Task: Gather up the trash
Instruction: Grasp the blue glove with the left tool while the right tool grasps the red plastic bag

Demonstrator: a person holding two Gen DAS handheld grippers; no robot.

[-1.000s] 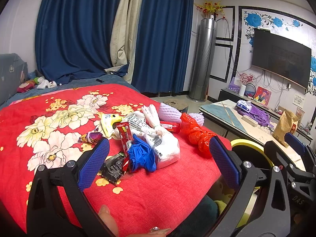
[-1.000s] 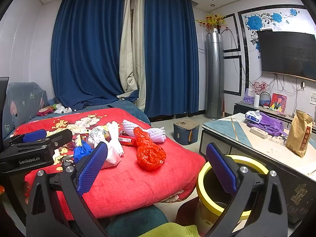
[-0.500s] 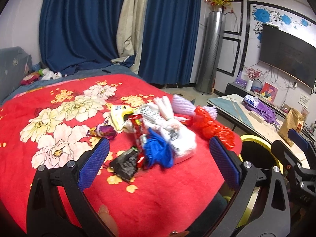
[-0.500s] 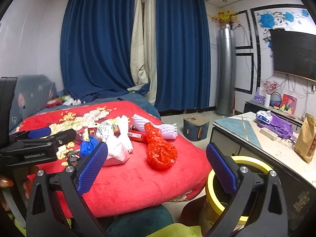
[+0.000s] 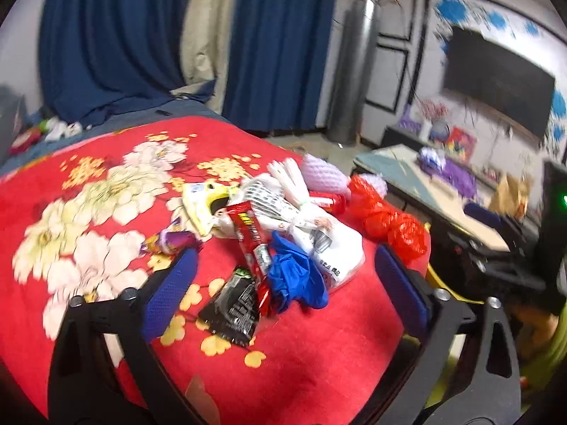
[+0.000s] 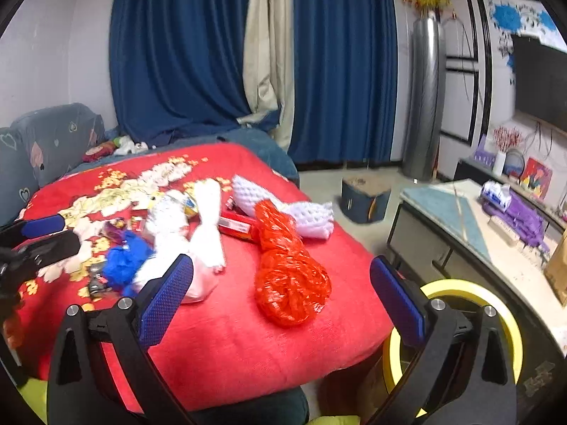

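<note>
Trash lies heaped on the red flowered blanket (image 5: 106, 184) of the bed, straight ahead of the left tool (image 5: 283, 283), whose blue pads stand wide apart and hold nothing. Nearest that tool, between its pads, sits a black wrapper (image 5: 232, 308), touching a crumpled blue glove (image 5: 296, 276) just to its right. Behind the glove rests a knotted white plastic bag (image 5: 329, 244), bulging with contents that cannot be made out, and a red snack wrapper (image 5: 250, 233) leans across its left side. Farther ahead are a yellow packet (image 5: 203, 205) and a small purple wrapper (image 5: 166, 242) to the left. Right of the white bag lies a tied red plastic bag (image 6: 288, 276), which also sits ahead of the right tool (image 6: 281, 292) between its pads; this tool is likewise spread wide and empty. Beyond the red bag lie white foam netting (image 6: 294, 209) and a red box (image 6: 237, 226). Beside the right tool's right pad, on the floor against the bed's edge, stands a yellow-rimmed bin (image 6: 496, 304); its inside is dark and hidden. A bench (image 6: 467, 226) runs along the far right.
</note>
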